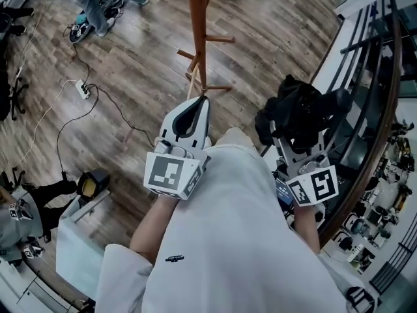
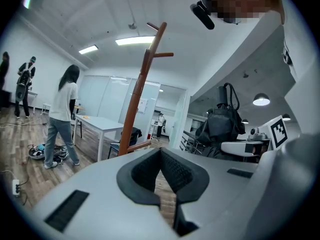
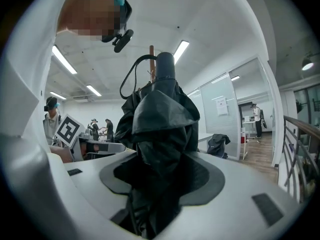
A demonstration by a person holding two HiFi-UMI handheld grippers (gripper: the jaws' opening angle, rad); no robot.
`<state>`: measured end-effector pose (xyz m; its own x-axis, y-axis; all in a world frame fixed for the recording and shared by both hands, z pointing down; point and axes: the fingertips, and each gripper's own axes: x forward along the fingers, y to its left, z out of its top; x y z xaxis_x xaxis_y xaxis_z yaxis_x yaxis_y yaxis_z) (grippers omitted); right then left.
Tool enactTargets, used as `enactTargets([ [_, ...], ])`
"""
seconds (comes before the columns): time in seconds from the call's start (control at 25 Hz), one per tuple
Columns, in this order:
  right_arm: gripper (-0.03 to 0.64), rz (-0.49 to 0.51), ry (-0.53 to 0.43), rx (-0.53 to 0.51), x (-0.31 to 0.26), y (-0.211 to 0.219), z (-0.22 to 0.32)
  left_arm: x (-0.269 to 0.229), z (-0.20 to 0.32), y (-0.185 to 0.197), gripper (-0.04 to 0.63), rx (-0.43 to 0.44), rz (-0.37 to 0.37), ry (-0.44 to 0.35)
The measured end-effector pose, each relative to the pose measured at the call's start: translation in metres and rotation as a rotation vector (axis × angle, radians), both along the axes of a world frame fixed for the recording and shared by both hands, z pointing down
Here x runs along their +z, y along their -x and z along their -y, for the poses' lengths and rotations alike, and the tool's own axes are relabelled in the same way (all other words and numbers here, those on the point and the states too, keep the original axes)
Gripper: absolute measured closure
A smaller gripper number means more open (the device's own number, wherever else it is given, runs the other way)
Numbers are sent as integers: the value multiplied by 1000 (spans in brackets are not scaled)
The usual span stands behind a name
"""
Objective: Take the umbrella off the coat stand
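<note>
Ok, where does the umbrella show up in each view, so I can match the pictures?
Head view: the umbrella is a black bundle at centre right, just right of the white sleeve.
Left gripper view: right of centre, a dark upright bundle.
Right gripper view: dead centre, upright between the jaws.
Shared landmark: the coat stand; what looks like its tip peeks from behind the umbrella in the right gripper view.

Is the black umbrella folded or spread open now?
Folded. In the right gripper view the umbrella is bunched in loose folds below its handle, clamped by the right gripper; no canopy is stretched out.
</note>
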<state>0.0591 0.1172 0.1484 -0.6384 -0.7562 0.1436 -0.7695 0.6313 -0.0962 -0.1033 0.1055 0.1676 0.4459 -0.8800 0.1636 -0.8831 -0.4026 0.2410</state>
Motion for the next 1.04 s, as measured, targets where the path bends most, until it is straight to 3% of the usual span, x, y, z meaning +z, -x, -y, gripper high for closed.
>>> enactTargets([
  [1.04,362,33,25,-3,2,0,-18,1,-16,-27,575,26,-11,39],
])
